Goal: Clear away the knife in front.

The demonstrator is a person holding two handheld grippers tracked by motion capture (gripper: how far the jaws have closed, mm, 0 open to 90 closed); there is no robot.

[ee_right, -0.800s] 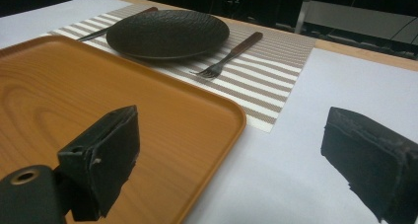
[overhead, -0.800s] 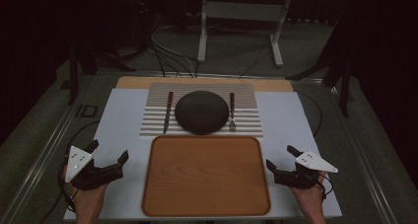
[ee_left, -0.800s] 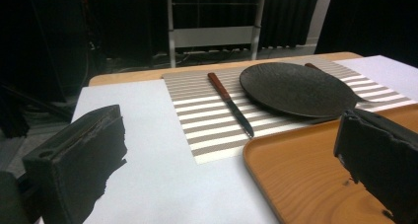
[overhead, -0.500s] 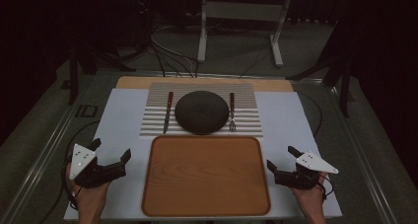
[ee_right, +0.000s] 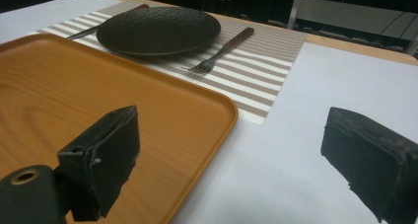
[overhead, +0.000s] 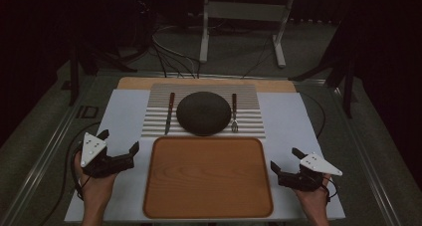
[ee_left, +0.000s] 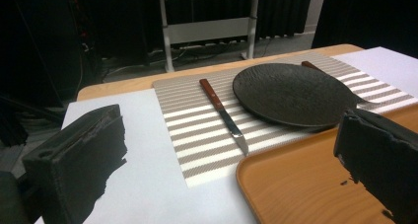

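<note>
A brown wooden tray (overhead: pixel 208 178) lies empty at the near middle of the table. Behind it a black plate (overhead: pixel 203 112) sits on a striped placemat (overhead: pixel 254 121), with a knife (overhead: pixel 169 112) to its left and a fork (overhead: pixel 234 114) to its right. My left gripper (overhead: pixel 119 141) is held just left of the tray, jaws wide apart and empty; its own view looks at the knife (ee_left: pixel 224 113) and plate (ee_left: pixel 291 93). Right of the tray, my right gripper (overhead: pixel 284 159) is likewise open and empty, facing the tray (ee_right: pixel 74 86) and fork (ee_right: pixel 222 49).
A white sheet (overhead: pixel 122 116) covers the table under the placemat and tray, with bare room on both sides. A metal stand (overhead: pixel 244 22) and cables lie on the floor beyond the table's far edge.
The left gripper has edged forward and a little toward the tray. The right gripper has stayed where it was.
</note>
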